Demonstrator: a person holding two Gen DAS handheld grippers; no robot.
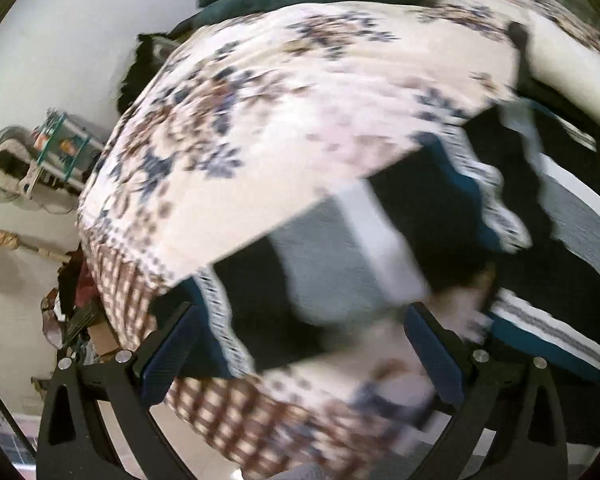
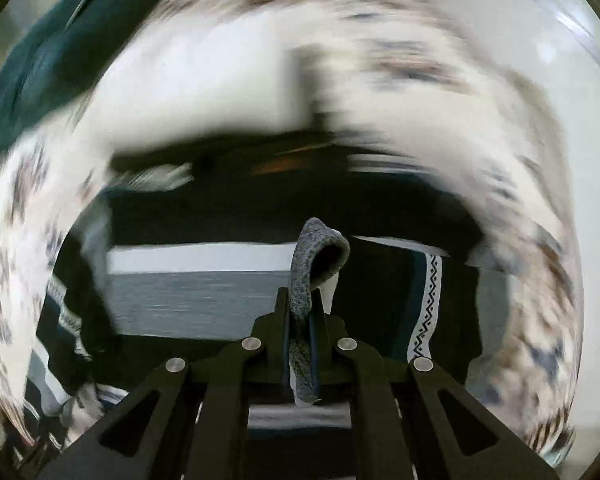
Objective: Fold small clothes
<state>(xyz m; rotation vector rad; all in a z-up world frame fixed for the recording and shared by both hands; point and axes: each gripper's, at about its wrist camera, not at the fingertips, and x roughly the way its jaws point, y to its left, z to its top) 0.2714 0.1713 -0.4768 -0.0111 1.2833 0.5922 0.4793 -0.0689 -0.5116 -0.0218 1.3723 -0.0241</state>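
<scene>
Knitwear on a floral bedspread (image 1: 260,120): the left gripper (image 1: 300,344) hangs with fingers spread wide over a striped black, grey and white sweater (image 1: 320,256) (blurred); only the right wrist view shows the right gripper (image 2: 302,320) clamped on its grey ribbed edge.

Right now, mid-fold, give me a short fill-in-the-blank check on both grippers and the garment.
1. The right gripper is shut on a fold of ____ knit fabric.
2. The left gripper has its jaws ____.
3. The striped garment lies on a ____-patterned bedspread.

Missing words: grey; open; floral
</scene>
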